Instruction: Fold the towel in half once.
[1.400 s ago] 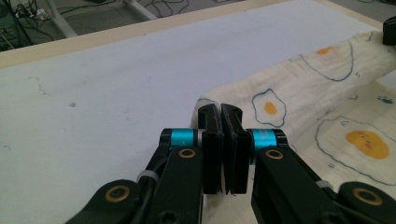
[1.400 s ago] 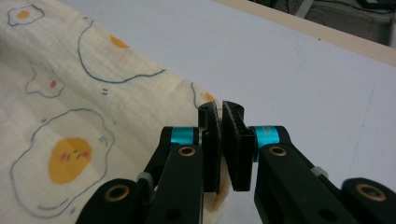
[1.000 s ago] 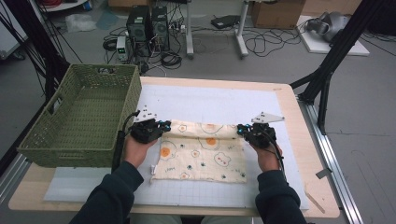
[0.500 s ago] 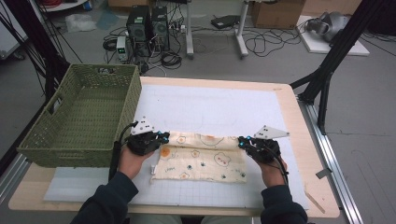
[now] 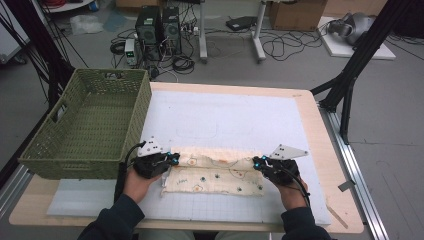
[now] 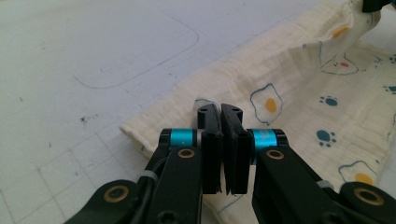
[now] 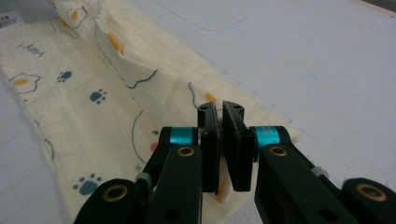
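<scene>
Now the far edge of the egg-print cloth [image 5: 215, 172] had been pulled toward the person, so it lay folded on the desk's white mat [image 5: 225, 120]. The left hand-held gripper [image 5: 172, 159] and right hand-held gripper [image 5: 256, 162] each pinched a corner, nearly done folding.

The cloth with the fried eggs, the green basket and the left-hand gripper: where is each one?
cloth [image 5: 215, 177], high view, on its printed middle.
green basket [image 5: 87, 162], high view, on its near wall.
left gripper [image 6: 222, 112], left gripper view, at its shut jaw tips.
</scene>
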Motion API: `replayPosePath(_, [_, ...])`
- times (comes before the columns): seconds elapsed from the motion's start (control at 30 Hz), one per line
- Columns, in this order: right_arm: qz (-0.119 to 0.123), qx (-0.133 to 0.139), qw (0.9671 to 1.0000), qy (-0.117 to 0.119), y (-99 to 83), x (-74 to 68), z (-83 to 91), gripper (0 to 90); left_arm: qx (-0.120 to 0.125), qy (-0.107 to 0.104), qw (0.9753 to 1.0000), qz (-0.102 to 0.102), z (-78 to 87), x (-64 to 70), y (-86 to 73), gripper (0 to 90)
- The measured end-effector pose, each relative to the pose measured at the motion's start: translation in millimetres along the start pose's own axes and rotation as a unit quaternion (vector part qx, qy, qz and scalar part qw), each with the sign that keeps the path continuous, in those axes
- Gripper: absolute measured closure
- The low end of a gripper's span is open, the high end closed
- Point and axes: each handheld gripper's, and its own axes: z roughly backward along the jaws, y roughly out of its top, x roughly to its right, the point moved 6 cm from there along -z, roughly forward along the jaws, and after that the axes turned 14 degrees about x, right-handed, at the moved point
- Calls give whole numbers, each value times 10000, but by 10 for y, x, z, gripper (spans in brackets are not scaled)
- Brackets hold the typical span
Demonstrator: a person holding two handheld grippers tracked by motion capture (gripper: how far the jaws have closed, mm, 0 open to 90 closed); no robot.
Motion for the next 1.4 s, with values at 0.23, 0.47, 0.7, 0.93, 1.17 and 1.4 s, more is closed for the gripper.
replayPosePath(0.23, [17, -41, 10000, 31, -35, -42, 67, 856, 2, -125, 9999, -38, 65, 89, -25, 862])
replayPosePath(0.47, [95, -170, 9997, 161, -94, -104, 120, 855, -139, -224, 9996, -41, 109, 130, -96, 861])
replayPosePath(0.7, [128, -421, 9986, 301, -163, -174, 111, 849, -32, 2, 9995, 315, 127, 59, -103, 589])
replayPosePath(0.93, [222, -556, 9972, 453, -215, -224, 123, 799, 397, 14, 9981, 466, 190, 0, 59, 501])
replayPosePath(1.17, [292, -325, 9966, 701, -124, -261, 265, 662, 246, 60, 9984, 497, 157, -30, 47, 502])
replayPosePath(1.4, [95, -45, 9987, 509, -36, -133, 376, 599, -142, -7, 9989, 439, 71, -14, -56, 505])
